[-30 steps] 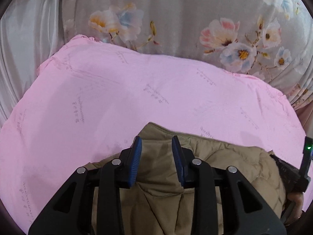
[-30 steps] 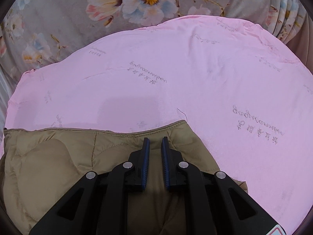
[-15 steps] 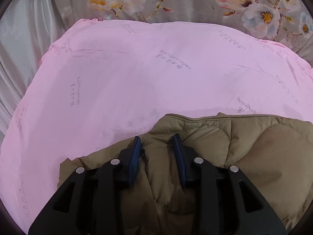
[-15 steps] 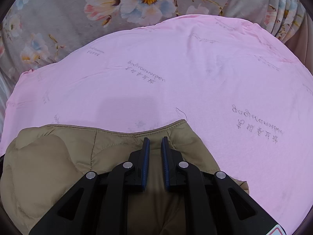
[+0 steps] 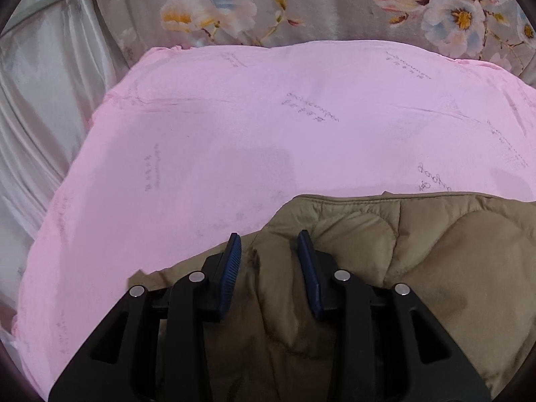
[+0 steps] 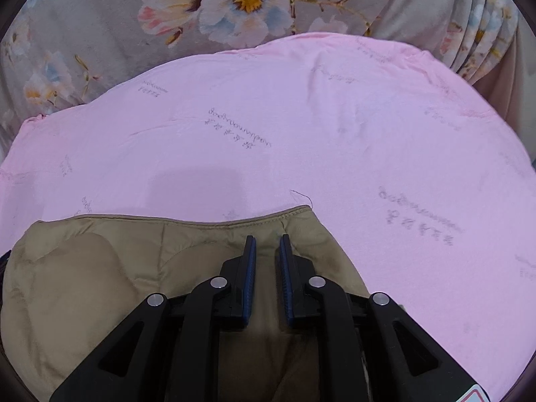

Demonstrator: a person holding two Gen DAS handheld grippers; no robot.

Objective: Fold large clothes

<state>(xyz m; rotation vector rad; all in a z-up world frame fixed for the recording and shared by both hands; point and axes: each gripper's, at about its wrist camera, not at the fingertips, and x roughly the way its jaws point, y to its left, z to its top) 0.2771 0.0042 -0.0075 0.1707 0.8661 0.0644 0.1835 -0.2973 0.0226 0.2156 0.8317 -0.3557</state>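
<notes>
Quilted jacket lies on pink sheet bearing unreadable script

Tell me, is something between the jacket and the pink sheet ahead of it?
Nothing visible. The jacket lies directly on the pink sheet, and the sheet beyond its hem is bare up to the floral fabric in both views.

Left gripper jaws around bunched khaki quilted jacket on pink sheet.
</notes>
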